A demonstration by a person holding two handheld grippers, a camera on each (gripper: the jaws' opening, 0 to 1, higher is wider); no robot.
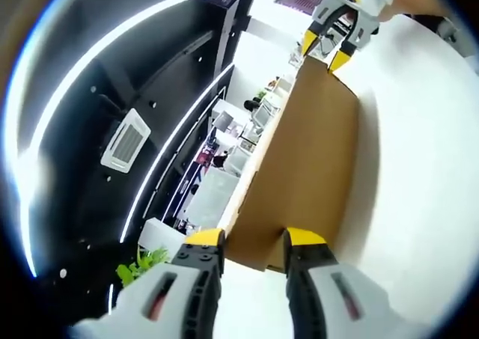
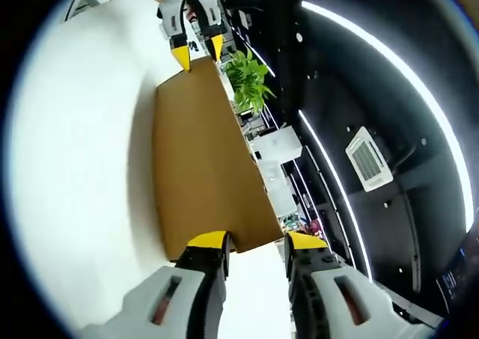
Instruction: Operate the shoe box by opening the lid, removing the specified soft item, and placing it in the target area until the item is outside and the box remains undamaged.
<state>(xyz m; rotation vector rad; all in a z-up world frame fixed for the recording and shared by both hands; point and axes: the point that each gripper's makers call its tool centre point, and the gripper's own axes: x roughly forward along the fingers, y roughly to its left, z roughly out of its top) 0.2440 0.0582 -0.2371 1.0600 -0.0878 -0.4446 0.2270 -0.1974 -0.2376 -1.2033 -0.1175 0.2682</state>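
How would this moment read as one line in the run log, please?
stage: lid handling | left gripper: jaws apart at near end of cardboard lid | right gripper: jaws apart at opposite end | surface: white table

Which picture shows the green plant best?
The right gripper view: the green plant stands big and leafy beside the brown box lid. The left gripper view catches only a small bit of it, low near its rim.
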